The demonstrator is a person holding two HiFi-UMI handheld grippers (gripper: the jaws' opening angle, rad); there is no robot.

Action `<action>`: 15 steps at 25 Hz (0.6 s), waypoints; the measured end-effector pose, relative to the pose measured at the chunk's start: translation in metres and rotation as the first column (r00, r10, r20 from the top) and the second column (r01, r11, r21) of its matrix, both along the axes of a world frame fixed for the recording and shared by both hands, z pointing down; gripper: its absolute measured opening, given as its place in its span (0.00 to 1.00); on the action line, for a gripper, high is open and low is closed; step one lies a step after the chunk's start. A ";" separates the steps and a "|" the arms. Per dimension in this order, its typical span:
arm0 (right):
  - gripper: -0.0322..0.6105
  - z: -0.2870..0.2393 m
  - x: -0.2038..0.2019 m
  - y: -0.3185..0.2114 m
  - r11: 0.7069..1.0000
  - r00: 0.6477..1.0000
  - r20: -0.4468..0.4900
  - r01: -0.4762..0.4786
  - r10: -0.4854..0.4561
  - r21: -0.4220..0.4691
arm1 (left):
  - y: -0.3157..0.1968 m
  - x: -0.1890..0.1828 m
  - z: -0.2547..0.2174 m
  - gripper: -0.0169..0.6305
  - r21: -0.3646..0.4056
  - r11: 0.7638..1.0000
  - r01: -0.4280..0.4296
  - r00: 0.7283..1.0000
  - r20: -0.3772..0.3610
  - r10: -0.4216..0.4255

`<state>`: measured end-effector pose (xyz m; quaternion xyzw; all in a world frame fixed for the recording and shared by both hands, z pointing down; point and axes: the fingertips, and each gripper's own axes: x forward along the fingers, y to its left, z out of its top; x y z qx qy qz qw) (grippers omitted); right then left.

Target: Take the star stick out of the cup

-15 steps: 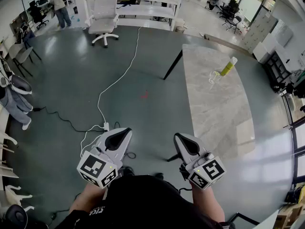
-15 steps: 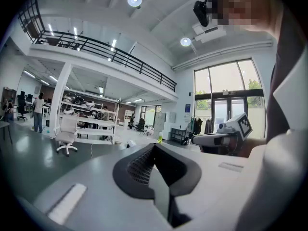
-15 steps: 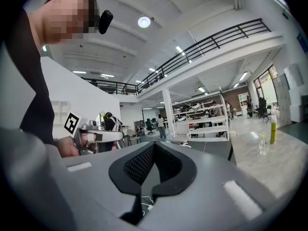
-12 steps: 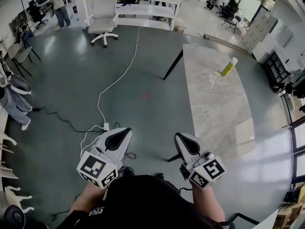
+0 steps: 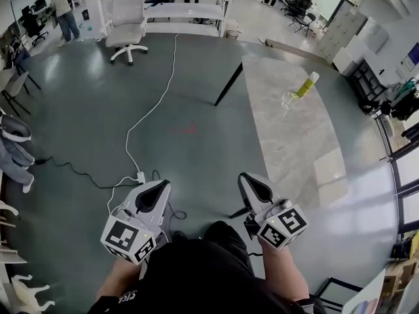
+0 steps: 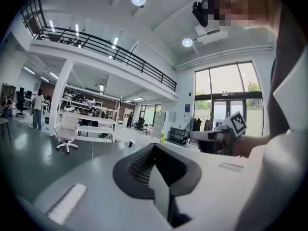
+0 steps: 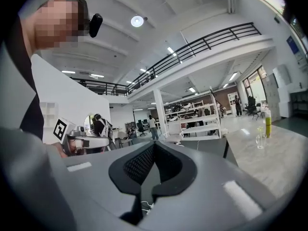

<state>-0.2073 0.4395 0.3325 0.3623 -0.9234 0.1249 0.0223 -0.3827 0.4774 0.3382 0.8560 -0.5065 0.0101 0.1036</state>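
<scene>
Floor cable (image 5: 126, 142), chair (image 5: 123, 31) left of distant cup (image 5: 288, 101)

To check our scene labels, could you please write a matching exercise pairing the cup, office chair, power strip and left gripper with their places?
Things: A cup; B office chair; C power strip; D left gripper.
Places: 1 floor, at the white cable's end; 2 head view's bottom left; 3 marble table; 4 beside the white shelves.
Pairs: A-3; B-4; C-1; D-2.
</scene>
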 end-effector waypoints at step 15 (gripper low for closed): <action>0.07 0.016 0.024 -0.127 0.999 0.999 -0.020 0.035 -0.034 0.020 | -0.146 0.045 0.008 0.02 -0.020 0.998 -0.064 0.998 0.003 0.065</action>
